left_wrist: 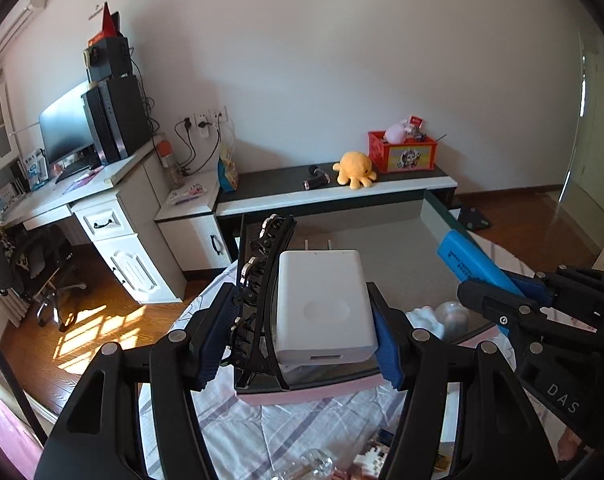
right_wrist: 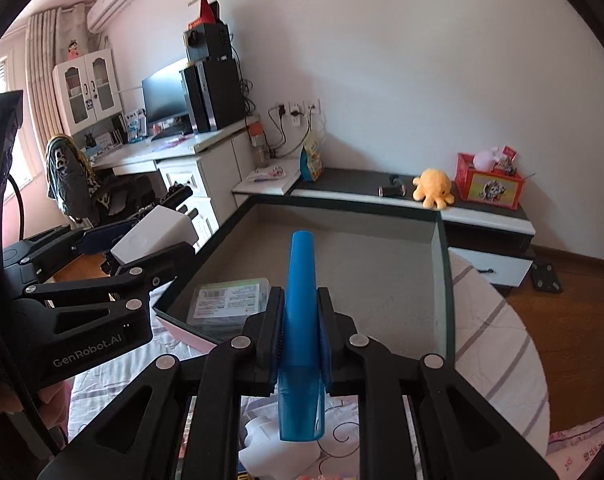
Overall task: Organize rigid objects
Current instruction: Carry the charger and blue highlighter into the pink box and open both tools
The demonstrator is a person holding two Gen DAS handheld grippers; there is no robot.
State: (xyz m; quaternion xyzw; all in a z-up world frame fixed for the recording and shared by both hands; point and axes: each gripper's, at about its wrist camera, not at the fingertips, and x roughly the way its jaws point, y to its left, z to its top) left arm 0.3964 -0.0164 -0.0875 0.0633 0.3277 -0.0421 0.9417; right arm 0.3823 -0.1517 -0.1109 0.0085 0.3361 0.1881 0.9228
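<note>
The left wrist cam showed the left gripper (left_wrist: 297,320) up close. It pinched a white charger (left_wrist: 324,308) & a black hair clip (left_wrist: 261,292) together, side by side, between its blue pads. The charger's 2 metal prongs poked out at the far end. The right wrist cam saw that same charger (right_wrist: 153,236) only from the side, far left, & the clip was hard to make out there.

The right wrist cam showed the right gripper (right_wrist: 300,328) best. Its jaws were pressed nearly together on a blue tube-like case (right_wrist: 299,308), which stuck out over the box. In the left cam just the tip end of that blue thing (left_wrist: 474,260) showed, w/ the gripper behind it.

The big grey box (right_wrist: 442,264) w/ dark rim sat on the striped bed sheet (right_wrist: 498,332), right under both grippers. Only the right cam showed what lay inside: a flat clear pack w/ a printed label (right_wrist: 229,300) in the near left corner. The rest of the floor looked bare. The left cam hid that corner behind the charger.

Far off, a red crate (left_wrist: 402,152) on the low shelf held a pink soft toy & small bits, too tiny to tell. A yellow octopus toy (left_wrist: 354,170) sat beside it.

Stuff on the bed at the bottom edge was cut off & blurry in both cams.
</note>
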